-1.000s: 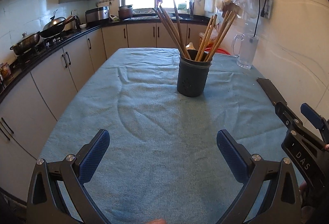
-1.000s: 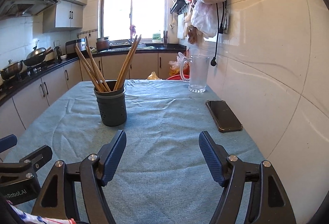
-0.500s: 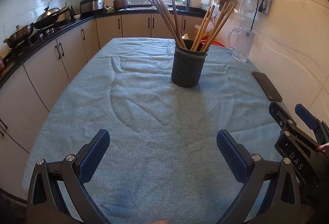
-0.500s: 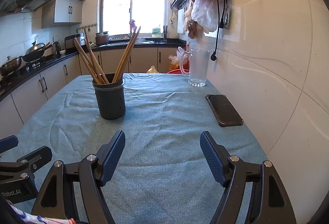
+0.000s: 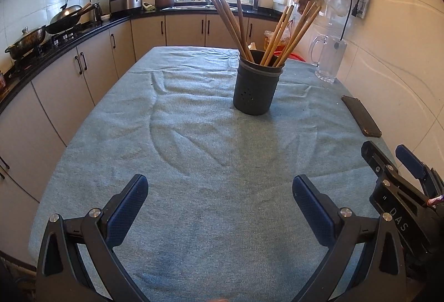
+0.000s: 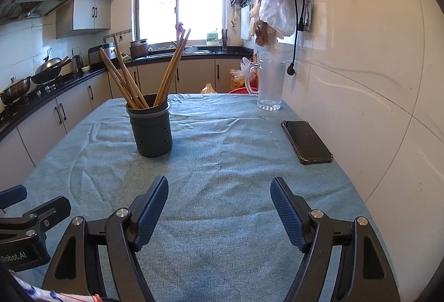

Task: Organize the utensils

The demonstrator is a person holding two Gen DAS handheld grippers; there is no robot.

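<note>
I judge I'm at the start or the finish: every chopstick (image 6: 126, 80) I can see stands in the dark holder (image 6: 152, 126) mid-tabletop (image 6: 222, 218), none lying loose on the cloth. Both my left claw (image 5: 220, 199) and right claw (image 6: 219, 203) hover low over the near edge, tilted down, jaws wide apart and empty. Any next move means reaching forward to the holder, well ahead of both claws.

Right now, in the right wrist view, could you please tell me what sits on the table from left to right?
Left gripper → chopstick holder → glass mug → phone.
</note>
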